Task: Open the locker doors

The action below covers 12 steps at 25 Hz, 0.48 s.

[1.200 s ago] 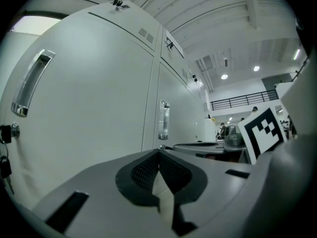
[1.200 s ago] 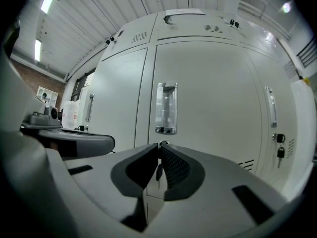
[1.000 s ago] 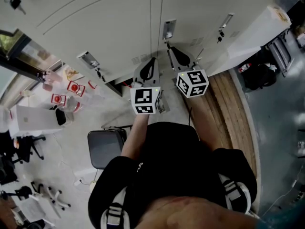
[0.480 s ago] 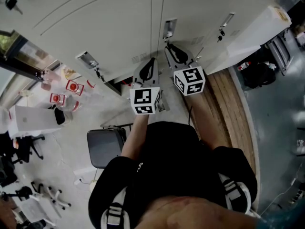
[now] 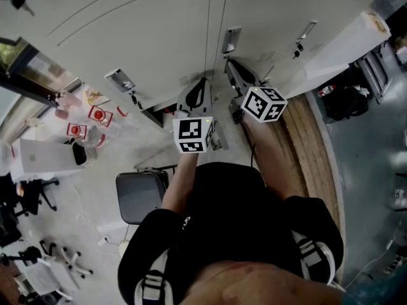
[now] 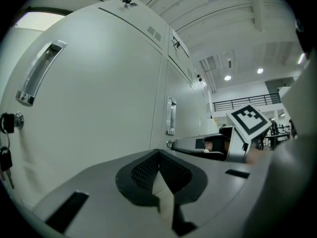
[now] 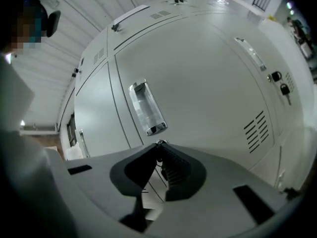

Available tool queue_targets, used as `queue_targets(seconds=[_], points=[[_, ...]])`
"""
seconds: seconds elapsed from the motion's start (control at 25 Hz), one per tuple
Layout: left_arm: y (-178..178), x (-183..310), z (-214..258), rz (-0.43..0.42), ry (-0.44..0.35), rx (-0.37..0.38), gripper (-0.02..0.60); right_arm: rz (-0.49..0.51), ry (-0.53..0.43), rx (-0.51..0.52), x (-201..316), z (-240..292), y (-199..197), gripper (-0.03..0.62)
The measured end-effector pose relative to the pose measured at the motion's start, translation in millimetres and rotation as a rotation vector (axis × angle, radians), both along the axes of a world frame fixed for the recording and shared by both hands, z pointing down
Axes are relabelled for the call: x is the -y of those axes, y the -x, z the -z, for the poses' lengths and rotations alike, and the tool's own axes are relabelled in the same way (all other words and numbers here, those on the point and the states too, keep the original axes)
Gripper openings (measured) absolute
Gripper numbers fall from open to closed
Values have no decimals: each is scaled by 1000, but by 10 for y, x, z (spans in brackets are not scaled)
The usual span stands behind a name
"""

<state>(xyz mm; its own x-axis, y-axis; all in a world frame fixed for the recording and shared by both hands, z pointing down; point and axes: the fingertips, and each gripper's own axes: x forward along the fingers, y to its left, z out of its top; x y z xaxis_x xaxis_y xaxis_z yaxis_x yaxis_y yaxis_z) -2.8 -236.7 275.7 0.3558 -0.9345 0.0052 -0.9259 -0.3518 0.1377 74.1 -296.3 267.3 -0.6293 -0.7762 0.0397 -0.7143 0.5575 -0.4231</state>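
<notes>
Grey locker doors [image 5: 146, 37] fill the top of the head view. My right gripper [image 5: 227, 63] points level at the middle door, just below its recessed metal handle [image 5: 231, 40]. In the right gripper view that handle [image 7: 146, 108] sits above the jaw tips. The jaws have just been closing and are pinched on the small locker key [image 7: 160, 145] in the lock, with a dark tag hanging under it. My left gripper [image 5: 202, 81] is shut and empty, held beside the right one before the neighbouring door [image 6: 99, 93]. From the left gripper view the right gripper [image 6: 198, 145] shows at the lock.
Another handle [image 6: 37, 73] with a keyed lock [image 6: 6, 124] is on the left door. The right door has a handle [image 7: 252, 53], hanging keys [image 7: 282, 86] and vent slots [image 7: 257, 130]. A wooden bench [image 5: 311, 151] lies to the right and a chair [image 5: 141, 196] to the left.
The right gripper has rolled about its own axis at the lock, its marker cube tipping and shifting slightly right. The left gripper has stayed in place.
</notes>
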Motion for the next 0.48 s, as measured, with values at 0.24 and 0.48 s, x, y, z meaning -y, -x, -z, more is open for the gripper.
queue_targets(seconds=[0.24, 0.48], points=[[28, 16, -27, 0, 6, 5, 9, 39, 150, 388, 39, 0, -56, 49], [80, 24, -25, 9, 6, 6, 9, 46, 304, 708, 63, -80, -126, 51]])
